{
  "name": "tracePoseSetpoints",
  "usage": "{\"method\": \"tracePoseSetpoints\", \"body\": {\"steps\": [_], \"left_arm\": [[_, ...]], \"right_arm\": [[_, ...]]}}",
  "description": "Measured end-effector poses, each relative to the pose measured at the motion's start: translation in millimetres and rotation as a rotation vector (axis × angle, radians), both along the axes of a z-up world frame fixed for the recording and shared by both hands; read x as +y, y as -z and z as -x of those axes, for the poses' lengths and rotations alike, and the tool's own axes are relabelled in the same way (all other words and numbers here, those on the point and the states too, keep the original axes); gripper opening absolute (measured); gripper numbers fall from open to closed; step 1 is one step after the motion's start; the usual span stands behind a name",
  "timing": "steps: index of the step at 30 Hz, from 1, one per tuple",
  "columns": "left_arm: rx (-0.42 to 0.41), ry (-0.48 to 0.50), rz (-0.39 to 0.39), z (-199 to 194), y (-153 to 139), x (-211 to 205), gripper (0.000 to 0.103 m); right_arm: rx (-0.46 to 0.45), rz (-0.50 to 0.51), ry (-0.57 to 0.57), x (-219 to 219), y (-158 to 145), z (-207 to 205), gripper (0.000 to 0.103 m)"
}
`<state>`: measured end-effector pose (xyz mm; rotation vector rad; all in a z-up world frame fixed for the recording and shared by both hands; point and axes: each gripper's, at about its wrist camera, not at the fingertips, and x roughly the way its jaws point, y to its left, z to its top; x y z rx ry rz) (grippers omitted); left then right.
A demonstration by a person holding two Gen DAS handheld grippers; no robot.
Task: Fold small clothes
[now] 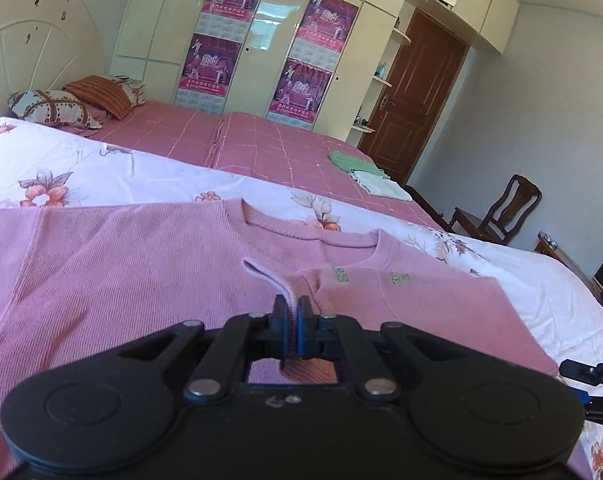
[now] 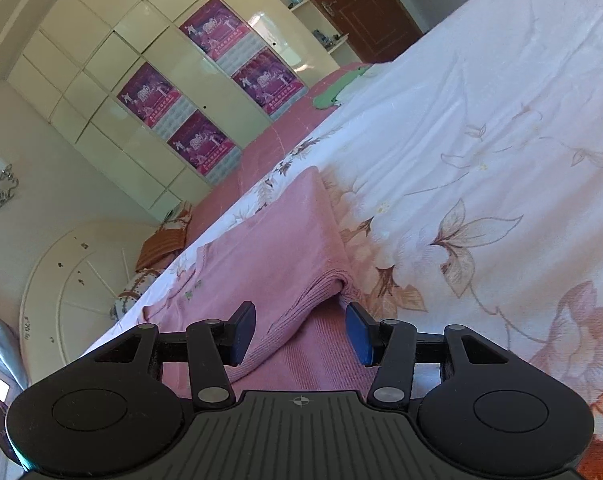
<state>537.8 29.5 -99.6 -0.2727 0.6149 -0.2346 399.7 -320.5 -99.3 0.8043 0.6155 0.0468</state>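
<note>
A: From the left wrist camera, the left gripper (image 1: pixel 292 312) is clamped on a ribbed cuff (image 1: pixel 275 280) of the pink sweater (image 1: pixel 141 264), the sleeve drawn in over the chest. The sweater lies spread on the floral sheet (image 1: pixel 101 172) of the bed, collar (image 1: pixel 301 228) at the far side.

B: Anything else there?

A: Far right on the pink checked cover (image 1: pixel 269 148) sit a green cloth (image 1: pixel 349 162) and a white cloth (image 1: pixel 381 186), already folded by the look of them. The other gripper's fingers peek in at the right edge.

B: And the right wrist camera?

A: The right gripper (image 2: pixel 299 332) stands open, jaws well apart, with the sweater's folded right edge (image 2: pixel 321 276) between them but not pinched.

B: What could go wrong?

A: My guess: the cuff is a thin bite of stretchy knit. Pull it fast and it may slip out, or drag the body along and wrinkle the layer beneath. And if the right gripper closes now, it could catch only the top layer, or the sheet too, so the fold would come out skewed.
</note>
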Motion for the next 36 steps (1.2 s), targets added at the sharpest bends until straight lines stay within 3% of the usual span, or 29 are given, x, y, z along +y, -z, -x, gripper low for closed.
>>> {"method": "tracePoseSetpoints", "body": {"steps": [5, 6, 7, 8, 9, 11, 15, 18, 21, 22, 23, 24, 25, 30, 31, 32, 33, 35, 36], "left_arm": [[0.060, -0.012, 0.020, -5, 16, 10, 0.005], [0.084, -0.010, 0.022, -6, 20, 11, 0.013], [0.105, -0.004, 0.026, -8, 24, 11, 0.015], [0.117, -0.001, 0.021, -9, 27, 11, 0.015], [0.115, 0.001, 0.010, -8, 29, 10, 0.014], [0.099, 0.006, -0.006, -7, 31, 10, 0.004], [0.026, -0.012, -0.014, -1, 22, 11, 0.003], [0.092, 0.004, -0.053, -7, 31, 9, 0.004], [0.084, 0.025, -0.032, -4, 29, 16, 0.005], [0.085, 0.022, -0.025, -5, 28, 18, 0.011], [0.077, 0.006, -0.026, -5, 27, 21, 0.029], [0.056, -0.016, -0.034, -6, 26, 23, 0.057], [0.036, -0.024, -0.033, -7, 25, 24, 0.065], [0.074, -0.018, -0.036, -36, 27, 20, 0.048], [0.086, -0.018, -0.043, -41, 28, 18, 0.047], [0.090, -0.018, -0.054, -44, 29, 16, 0.043], [0.093, -0.011, -0.060, -47, 30, 14, 0.031], [0.111, 0.018, -0.042, -51, 32, 12, 0.007], [0.107, 0.019, -0.044, -50, 33, 11, 0.006]], "right_arm": [[0.030, -0.085, 0.032, -11, 10, -12, 0.049], [0.034, -0.100, 0.035, -14, 12, -14, 0.049], [0.030, -0.102, 0.037, -16, 12, -15, 0.042], [0.033, -0.082, 0.027, -16, 11, -15, 0.013], [0.055, -0.048, 0.020, -15, 10, -17, 0.006], [0.074, -0.026, 0.015, -16, 12, -15, 0.006], [0.063, 0.021, -0.003, -14, 10, -4, 0.006], [0.063, 0.073, -0.034, -8, 8, -3, 0.006], [0.064, 0.095, -0.081, -11, 2, 3, 0.007], [0.049, 0.113, -0.088, -14, -4, 8, 0.007], [0.017, 0.134, -0.080, -17, -11, 14, 0.007], [-0.008, 0.149, -0.076, -20, -16, 18, 0.007], [-0.024, 0.166, -0.074, -25, -22, 16, 0.007], [-0.045, 0.141, -0.057, -47, -29, -45, 0.008], [-0.039, 0.133, -0.062, -50, -27, -61, 0.014], [-0.028, 0.125, -0.062, -51, -25, -76, 0.053], [-0.030, 0.119, -0.052, -51, -22, -87, 0.083], [-0.038, 0.125, -0.063, -50, -18, -105, 0.081], [-0.026, 0.130, -0.078, -48, -15, -114, 0.065]]}}
